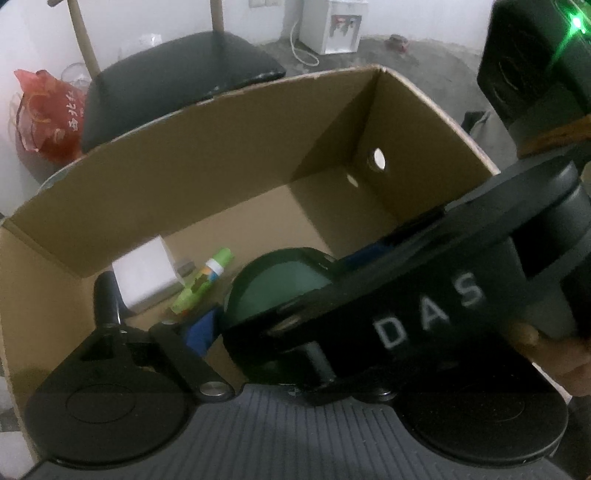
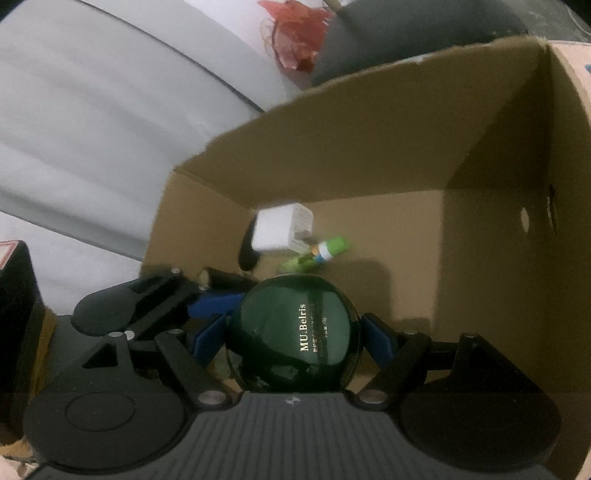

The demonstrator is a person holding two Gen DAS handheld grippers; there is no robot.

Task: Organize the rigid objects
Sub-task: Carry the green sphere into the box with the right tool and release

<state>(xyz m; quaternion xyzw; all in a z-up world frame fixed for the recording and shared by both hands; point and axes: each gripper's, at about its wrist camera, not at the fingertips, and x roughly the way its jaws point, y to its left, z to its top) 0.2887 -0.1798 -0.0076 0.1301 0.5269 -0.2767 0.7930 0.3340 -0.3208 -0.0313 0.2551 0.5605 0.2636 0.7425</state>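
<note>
A dark green round case marked MU.Belris [image 2: 293, 334] is held between the blue pads of my right gripper [image 2: 293, 339], above the open cardboard box [image 2: 369, 147]. In the left wrist view the same case [image 1: 277, 284] shows with the right gripper's black body [image 1: 424, 314] across it. My left gripper [image 1: 207, 325] is low over the box; only its left finger [image 1: 107, 295] and a blue pad show, so its state is unclear. Inside the box lie a white adapter [image 2: 280, 229] and a green tube [image 2: 321, 251].
A black chair [image 1: 177, 77] stands behind the box. A red plastic bag [image 1: 48, 114] lies on the floor at the left. A white appliance [image 1: 332, 26] stands by the far wall. The box walls [image 1: 166, 184] rise around both grippers.
</note>
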